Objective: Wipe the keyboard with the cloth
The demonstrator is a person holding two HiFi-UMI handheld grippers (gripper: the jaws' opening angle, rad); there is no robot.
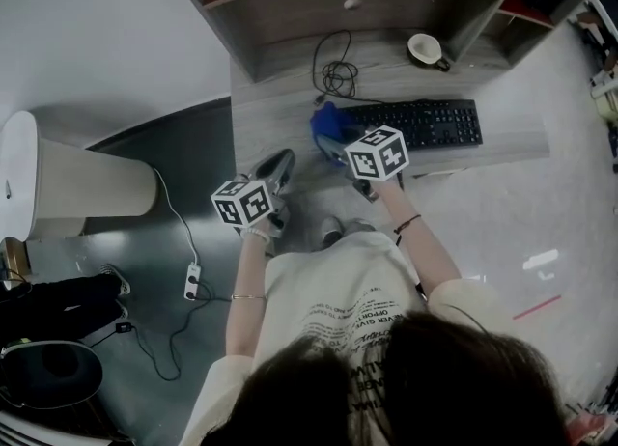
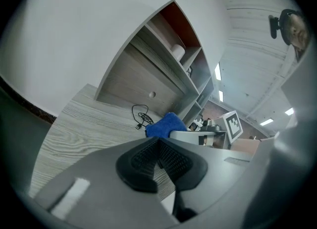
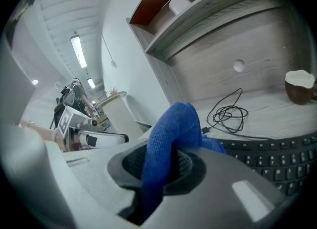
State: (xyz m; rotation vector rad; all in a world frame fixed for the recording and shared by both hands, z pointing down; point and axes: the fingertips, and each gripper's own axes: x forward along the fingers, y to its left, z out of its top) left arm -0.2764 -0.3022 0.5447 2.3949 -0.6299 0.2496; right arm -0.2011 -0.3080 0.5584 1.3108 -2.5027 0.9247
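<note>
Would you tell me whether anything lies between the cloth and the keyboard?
Nothing visible does: the blue cloth, clamped in the right gripper, is at the left end of the keyboard; the coiled cable lies behind it.

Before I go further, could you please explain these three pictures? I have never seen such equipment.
There is no robot here: a person holds two hand grippers. One picture comes from a camera on the person's head, looking down. The other two come from cameras riding on each gripper. On the wooden desk are a black keyboard, a coiled black cable and a cup. The right gripper is closed on a blue cloth at the keyboard's left end. The left gripper is closed and empty.
</note>
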